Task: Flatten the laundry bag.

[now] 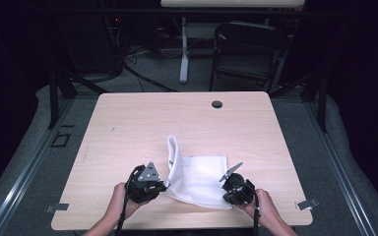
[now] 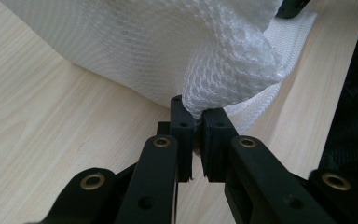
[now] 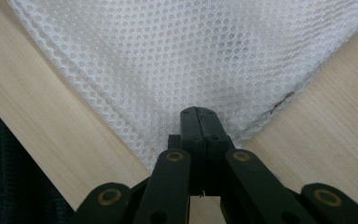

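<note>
White bumpy mesh cloth (image 1: 199, 178) lies near my worktop's (image 1: 128, 128) front edge; my left gripper (image 2: 197, 122) and right gripper (image 3: 199, 122) each pinch a corner

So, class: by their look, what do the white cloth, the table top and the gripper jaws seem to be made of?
White cloth: probably synthetic mesh fabric, matte; small regular holes show, and it folds softly where the left gripper pinches it.
Table: pale wood or wood-look laminate, smooth; fine straight grain lines show, which one is unclear.
Right gripper jaws: black, matte, likely plastic, with brass-coloured pivot rivets.
</note>
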The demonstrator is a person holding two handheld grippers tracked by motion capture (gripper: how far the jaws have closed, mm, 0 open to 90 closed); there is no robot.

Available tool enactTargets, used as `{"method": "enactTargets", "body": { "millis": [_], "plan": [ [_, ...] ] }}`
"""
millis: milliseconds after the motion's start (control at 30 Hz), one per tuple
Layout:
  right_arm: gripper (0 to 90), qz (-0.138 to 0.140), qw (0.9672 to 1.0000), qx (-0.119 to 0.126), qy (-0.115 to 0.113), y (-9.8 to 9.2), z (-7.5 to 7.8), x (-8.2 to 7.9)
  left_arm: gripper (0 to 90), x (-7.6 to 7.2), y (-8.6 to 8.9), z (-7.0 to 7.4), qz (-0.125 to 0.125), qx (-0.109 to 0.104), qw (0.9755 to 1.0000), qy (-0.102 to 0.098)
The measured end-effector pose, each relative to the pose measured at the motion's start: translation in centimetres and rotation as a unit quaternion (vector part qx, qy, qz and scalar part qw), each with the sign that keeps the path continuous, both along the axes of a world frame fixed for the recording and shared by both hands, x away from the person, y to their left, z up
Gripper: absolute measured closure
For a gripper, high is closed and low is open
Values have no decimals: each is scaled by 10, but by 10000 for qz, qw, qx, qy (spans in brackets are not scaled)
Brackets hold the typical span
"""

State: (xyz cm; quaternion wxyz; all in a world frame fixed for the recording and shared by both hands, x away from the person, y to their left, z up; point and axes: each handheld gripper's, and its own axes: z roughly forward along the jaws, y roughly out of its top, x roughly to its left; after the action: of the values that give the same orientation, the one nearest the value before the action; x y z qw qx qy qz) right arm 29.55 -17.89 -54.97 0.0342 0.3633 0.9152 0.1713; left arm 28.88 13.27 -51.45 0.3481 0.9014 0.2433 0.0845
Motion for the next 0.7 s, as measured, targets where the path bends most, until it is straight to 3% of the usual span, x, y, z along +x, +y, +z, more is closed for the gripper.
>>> {"method": "enactTargets", "body": {
  "millis": [500,600,700],
  "plan": [
    [900,-76,9999,-79,18,-5,1,-1,840,0,-1,-5,-16,167,9996,223],
    [900,-14,9997,-236,6,-6,2,0,835,-1,-1,-5,-57,167,9994,305],
    [900,-118,9999,-115,11,-7,1,0,828,0,3,-7,-9,199,9989,422]
  ]
}}
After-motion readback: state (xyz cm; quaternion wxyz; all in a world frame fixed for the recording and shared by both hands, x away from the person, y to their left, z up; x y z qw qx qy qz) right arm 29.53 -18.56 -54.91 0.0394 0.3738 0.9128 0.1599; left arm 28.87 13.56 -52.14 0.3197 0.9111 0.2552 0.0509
